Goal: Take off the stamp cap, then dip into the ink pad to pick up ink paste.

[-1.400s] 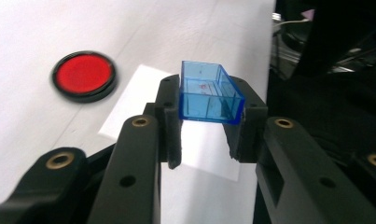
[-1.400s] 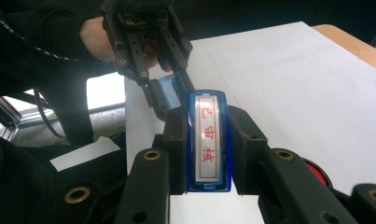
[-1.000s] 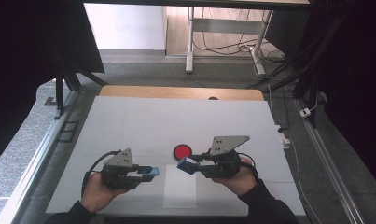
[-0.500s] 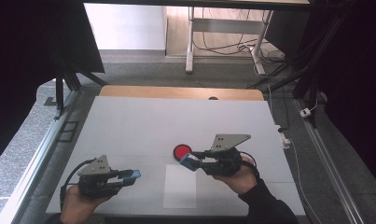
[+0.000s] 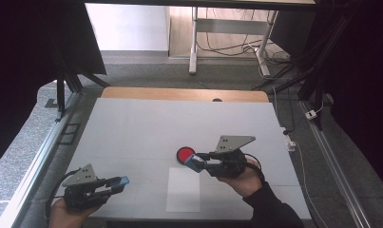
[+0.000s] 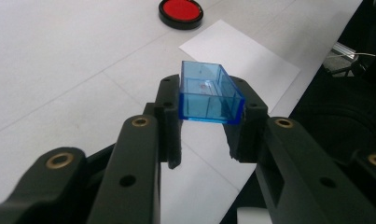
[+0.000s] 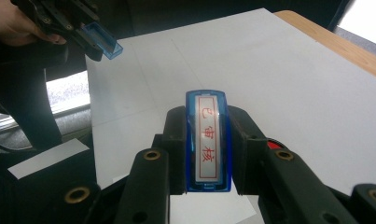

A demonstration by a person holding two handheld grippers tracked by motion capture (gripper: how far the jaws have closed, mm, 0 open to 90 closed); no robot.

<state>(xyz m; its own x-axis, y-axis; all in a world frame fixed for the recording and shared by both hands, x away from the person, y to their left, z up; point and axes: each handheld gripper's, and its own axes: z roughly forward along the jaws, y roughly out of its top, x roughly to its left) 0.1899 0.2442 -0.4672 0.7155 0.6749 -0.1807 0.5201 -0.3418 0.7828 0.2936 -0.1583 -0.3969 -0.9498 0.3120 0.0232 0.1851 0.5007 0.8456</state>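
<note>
1. Right gripper view, lower middle of the frame: a blue stamp (image 7: 208, 140) with a white label of red characters sits clamped between the black jaws of the right gripper (image 7: 208, 154), held above the table.
2. Left gripper view, centre: a clear blue cap (image 6: 209, 93), its open hollow facing the camera, is pinched between the jaws of the left gripper (image 6: 206, 126).
3. High view: the left gripper (image 5: 114, 183) sits at the lower left with the cap (image 5: 123, 180) at its tip; the right gripper (image 5: 198, 161) is right of centre and well apart from it, holding the stamp (image 5: 196, 163).
4. A round red ink pad (image 5: 185, 154) in a black case lies just beside the stamp, to its left.
5. A white sheet of paper (image 5: 183, 190) lies on the white table (image 5: 146, 123), below the ink pad and between the two hands.
</note>
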